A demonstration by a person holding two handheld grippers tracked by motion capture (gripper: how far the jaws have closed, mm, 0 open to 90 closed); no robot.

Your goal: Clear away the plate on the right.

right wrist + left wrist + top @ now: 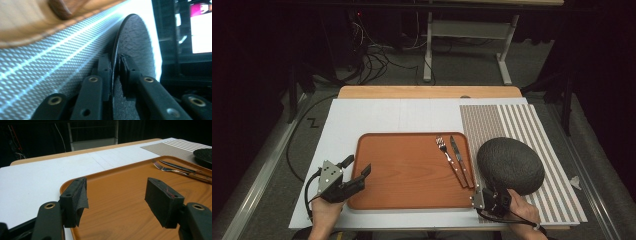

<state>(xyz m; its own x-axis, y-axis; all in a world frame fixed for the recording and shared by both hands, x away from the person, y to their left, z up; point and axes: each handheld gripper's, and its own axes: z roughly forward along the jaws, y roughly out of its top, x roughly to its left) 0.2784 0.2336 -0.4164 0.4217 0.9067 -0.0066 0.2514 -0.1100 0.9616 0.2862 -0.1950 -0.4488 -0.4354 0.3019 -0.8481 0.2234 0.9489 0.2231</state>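
The right gripper (490, 192) is near the front edge of the table (377, 117), at the right side. Its two jaws are squeezed together on the thin rim of a dark round plate (510, 165). In the right gripper view the rim of the plate (132, 37) runs straight up between the two black jaws, and both pads press on it. The plate lies on a striped mat (522, 125) that covers the right part of the table. The plate sits at the front left part of that mat, just beside the right edge of the tray (407, 170).

The tray is brown and looks like wood. It lies in the middle of the table, closer to the front edge. A fork (448, 159) and a knife (460, 159) lie side by side in the right part of the tray, with their brown handles toward the front.

The left gripper (358, 166) hangs at the front left corner of the tray. Its jaws stand wide apart with nothing between them. In the left gripper view the left jaw is over the tray's rim (65, 185) and the right jaw is over the tray's floor.
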